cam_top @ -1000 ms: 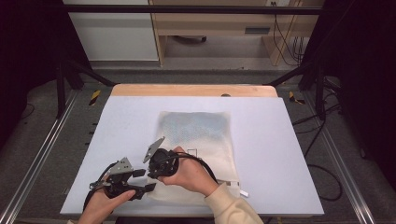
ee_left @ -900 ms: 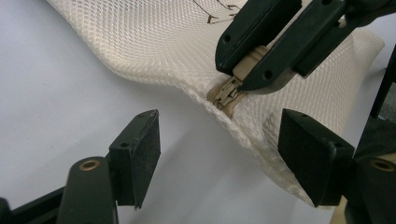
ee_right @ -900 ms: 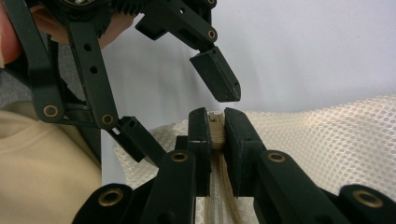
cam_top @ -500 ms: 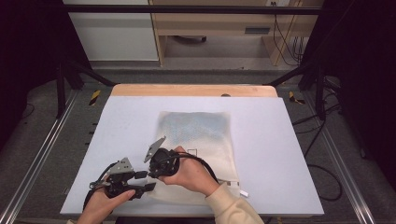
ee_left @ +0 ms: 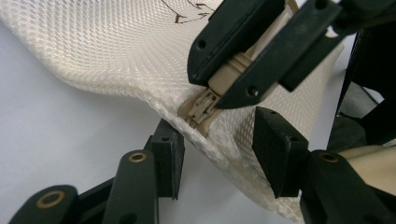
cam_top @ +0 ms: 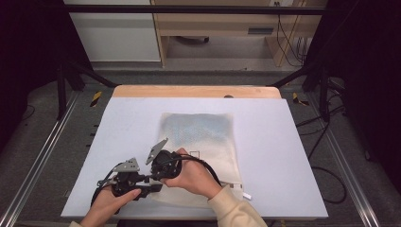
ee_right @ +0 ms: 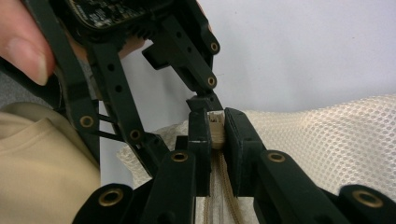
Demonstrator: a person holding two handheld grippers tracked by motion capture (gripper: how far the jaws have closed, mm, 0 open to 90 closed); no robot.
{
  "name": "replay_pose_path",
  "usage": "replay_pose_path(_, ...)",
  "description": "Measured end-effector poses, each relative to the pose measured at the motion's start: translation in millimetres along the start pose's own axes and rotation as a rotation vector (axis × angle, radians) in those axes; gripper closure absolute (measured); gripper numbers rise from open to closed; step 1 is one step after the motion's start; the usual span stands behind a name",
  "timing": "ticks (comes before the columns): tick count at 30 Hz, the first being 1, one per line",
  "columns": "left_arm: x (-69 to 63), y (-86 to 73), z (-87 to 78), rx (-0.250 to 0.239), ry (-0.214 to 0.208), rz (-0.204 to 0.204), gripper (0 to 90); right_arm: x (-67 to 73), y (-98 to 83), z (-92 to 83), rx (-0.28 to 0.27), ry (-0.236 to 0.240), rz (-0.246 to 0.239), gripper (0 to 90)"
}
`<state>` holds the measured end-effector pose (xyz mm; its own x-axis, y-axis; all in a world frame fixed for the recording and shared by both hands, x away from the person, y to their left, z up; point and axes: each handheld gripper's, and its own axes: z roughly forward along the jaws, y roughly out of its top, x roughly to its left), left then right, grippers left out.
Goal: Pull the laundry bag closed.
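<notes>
Meanwhile the left gripper [ee_left: 215, 156] has been closing its jaws, now straddling the mesh bag's [cam_top: 208, 142] edge without pressing it. Otherwise little has changed: the right gripper [ee_right: 215, 135] stays clamped on the zipper pull [ee_right: 215, 125], bag flat on the counter [cam_top: 283, 156].

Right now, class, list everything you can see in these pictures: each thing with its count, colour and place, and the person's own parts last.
Mesh bag: one, cream-white netting, flat on the middle of the table, near edge lifted.
Zipper pull: one, beige, at the bag's near corner.
Zip tab: one, beige, clamped in the right gripper.
Table: one, pale grey-white top with a wooden far edge.
Cabinet: one, white, on the floor beyond the table.
Left gripper: one, black, jaws straddling the bag's corner; they have just been closing, pads not yet pressing.
Right gripper: one, black, shut on the zip tab.
Sleeve: one, beige, bottom edge of the high view.
</notes>
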<state>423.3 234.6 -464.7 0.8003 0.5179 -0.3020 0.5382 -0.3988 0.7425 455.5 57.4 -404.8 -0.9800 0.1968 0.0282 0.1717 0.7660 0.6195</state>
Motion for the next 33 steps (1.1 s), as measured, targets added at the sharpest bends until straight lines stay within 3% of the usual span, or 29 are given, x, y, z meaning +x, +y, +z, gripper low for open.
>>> replay_pose_path(5, 2.5, 1.8, 7.3, 0.004, -0.024, -0.001, 53.7, 0.1, 0.2, 0.0, -0.003, -0.006, 0.010, 81.5)
replay_pose_path(11, 2.2, 2.2, 11.3, 0.015, -0.020, 0.006, 53.6, -0.2, -0.3, 1.3, -0.006, 0.000, 0.003, 81.5)
replay_pose_path(19, 3.2, 0.8, 12.9, 0.015, -0.021, 0.004, 67.1, -0.5, -0.9, 1.7, -0.006, 0.001, 0.007, 81.4)
replay_pose_path(33, 3.2, 0.1, 12.5, 0.021, -0.017, 0.005, 75.5, -0.4, -2.1, 1.7, 0.007, -0.003, 0.004, 81.3)
